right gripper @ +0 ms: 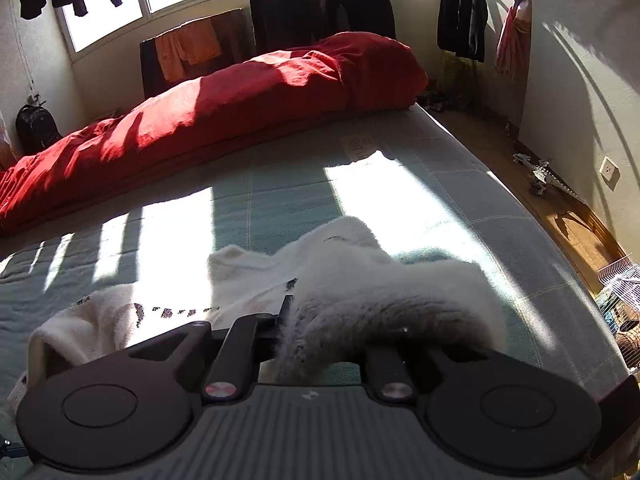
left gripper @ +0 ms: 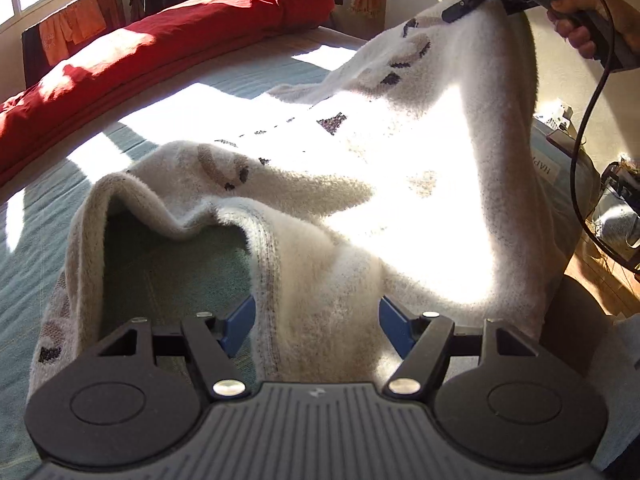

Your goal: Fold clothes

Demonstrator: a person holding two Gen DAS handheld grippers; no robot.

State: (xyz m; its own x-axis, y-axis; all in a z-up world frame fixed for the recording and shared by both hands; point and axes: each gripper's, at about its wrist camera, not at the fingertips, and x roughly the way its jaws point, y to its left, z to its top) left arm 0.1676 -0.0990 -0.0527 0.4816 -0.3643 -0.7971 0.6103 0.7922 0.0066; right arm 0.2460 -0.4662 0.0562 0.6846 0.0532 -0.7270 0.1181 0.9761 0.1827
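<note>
- Cream fluffy sweater (left gripper: pixel 360 184) lies partly on the green bed cover (left gripper: pixel 36 240), one end lifted.
- Left gripper (left gripper: pixel 316 320) has the hem between its blue pads (left gripper: pixel 240 324); whether they press it, I cannot tell.
- Right gripper (right gripper: pixel 320 320) is clamped on the raised edge.

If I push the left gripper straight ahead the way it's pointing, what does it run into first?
The white sweater. Fabric already sits between the left gripper's open blue fingers, so going forward would press into its bunched folds, with the green bedspread beneath. Depth past that is unclear.

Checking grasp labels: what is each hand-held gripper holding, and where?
Right hand-held gripper pinches the white sweater at a raised edge; left straddles its ribbed edge, closure unclear.
</note>
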